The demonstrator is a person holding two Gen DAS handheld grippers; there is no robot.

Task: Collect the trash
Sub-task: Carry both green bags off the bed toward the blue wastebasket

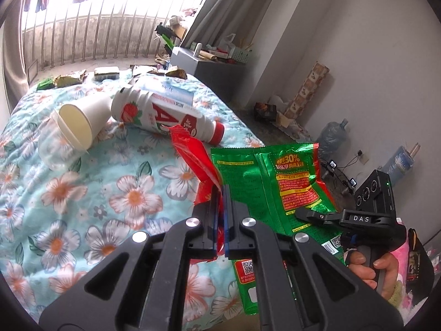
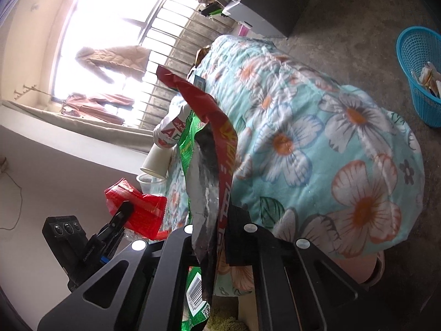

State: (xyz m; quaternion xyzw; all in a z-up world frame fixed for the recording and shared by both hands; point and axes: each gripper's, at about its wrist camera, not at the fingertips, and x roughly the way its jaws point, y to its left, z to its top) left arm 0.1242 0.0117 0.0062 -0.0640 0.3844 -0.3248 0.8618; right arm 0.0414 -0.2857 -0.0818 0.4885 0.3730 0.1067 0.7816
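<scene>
Pinching a crumpled red foil wrapper [image 1: 193, 160], the left gripper [image 1: 220, 220] has its jaws nearly shut, holding it above the near part of the flowered turquoise quilt [image 1: 91, 193]. The right gripper [image 2: 213, 237] is likewise clamped almost closed on a green snack bag [image 1: 278, 182], seemingly with a red-edged packet [image 2: 217, 127] alongside. Farther left lie a white strawberry-print drink bottle [image 1: 154, 110], a white paper cup [image 1: 82, 118] and a clear plastic cup [image 1: 52, 146]. On the floor, far right, stands a blue mesh plastic basket [image 2: 413, 63].
</scene>
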